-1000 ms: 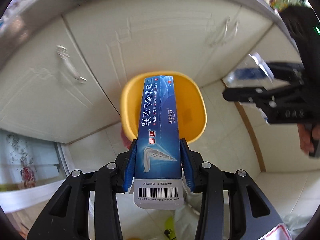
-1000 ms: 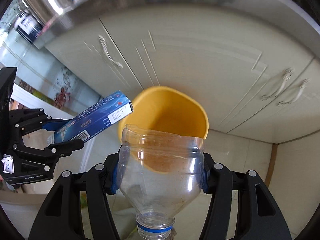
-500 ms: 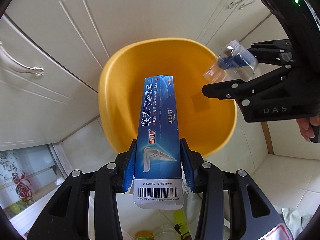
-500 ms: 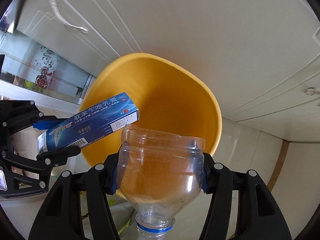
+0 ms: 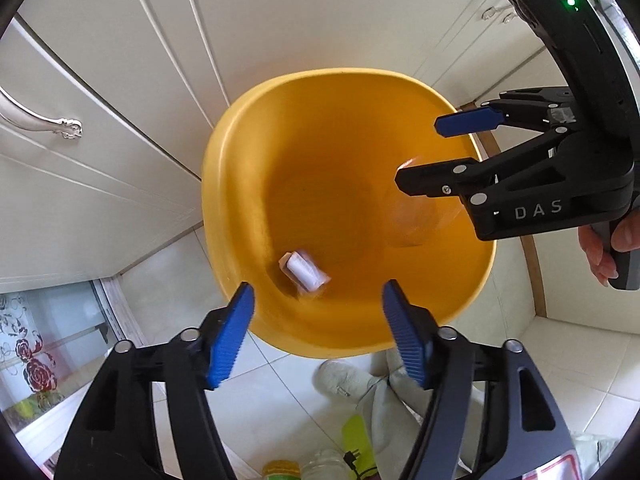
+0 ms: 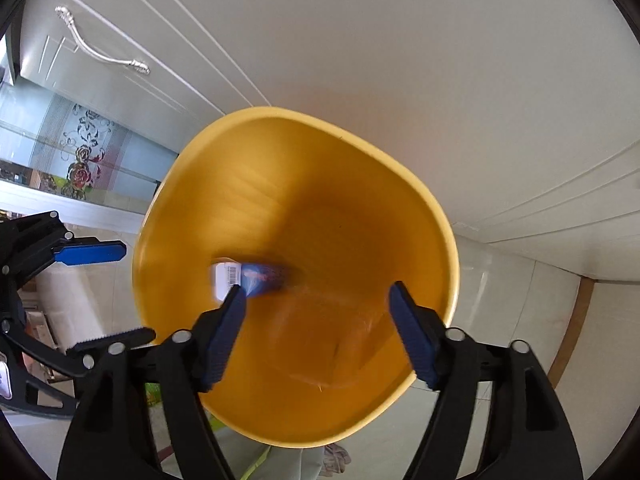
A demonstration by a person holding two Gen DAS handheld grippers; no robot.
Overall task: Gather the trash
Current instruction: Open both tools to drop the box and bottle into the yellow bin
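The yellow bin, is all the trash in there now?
Nearly. The toothpaste box and the clear bottle are dropping into the yellow bin. Each hand-held gripper, left and right, has just been opening and holds nothing. Bottles on the floor remain.

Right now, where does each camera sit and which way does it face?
Left wrist: on the left gripper, looking down into the yellow bin; its open fingers, right gripper and a hand show.
Right wrist: on the right gripper, also looking down into it; open fingers, left gripper at left.
Shared: bin, falling toothpaste box, blurred clear bottle, cabinet doors.
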